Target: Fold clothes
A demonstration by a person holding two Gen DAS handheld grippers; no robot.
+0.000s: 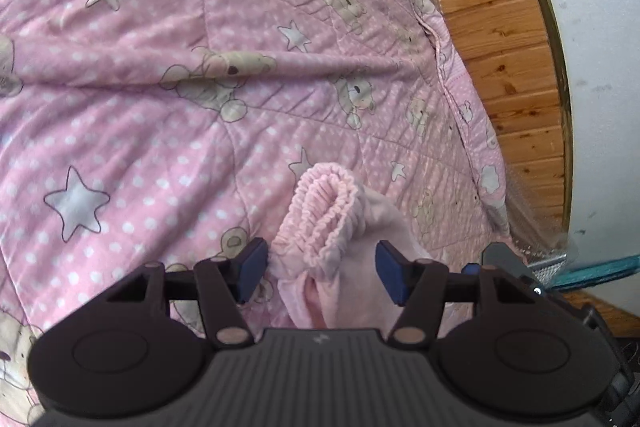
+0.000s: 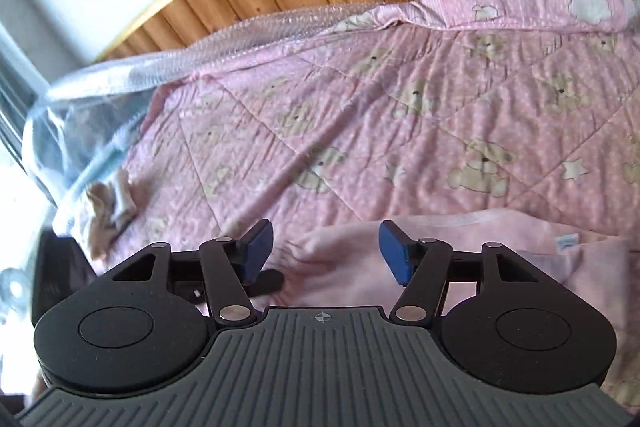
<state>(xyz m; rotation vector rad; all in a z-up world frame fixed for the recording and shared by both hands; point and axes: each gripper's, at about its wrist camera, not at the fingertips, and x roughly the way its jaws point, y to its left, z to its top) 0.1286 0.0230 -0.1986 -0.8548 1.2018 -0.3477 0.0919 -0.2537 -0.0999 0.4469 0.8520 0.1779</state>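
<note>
Currently we find pink garment [image 1: 320, 219] lying on teddy-bear quilt [image 1: 160, 115], elastic cuff bunched, only partly folded. Left gripper [image 1: 320, 269] spread, cuff between pads untouched. Right gripper [image 2: 325, 253] spread above garment, pinching nothing. We judge folding remains.

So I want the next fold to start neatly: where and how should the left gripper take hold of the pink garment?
Probably at the ribbed elastic cuff of the pink garment. It stands bunched above the quilt, straight ahead between the open left gripper pads. Come in from the near side, jaws straddling the ribbing; the thick gather should give them purchase.
</note>
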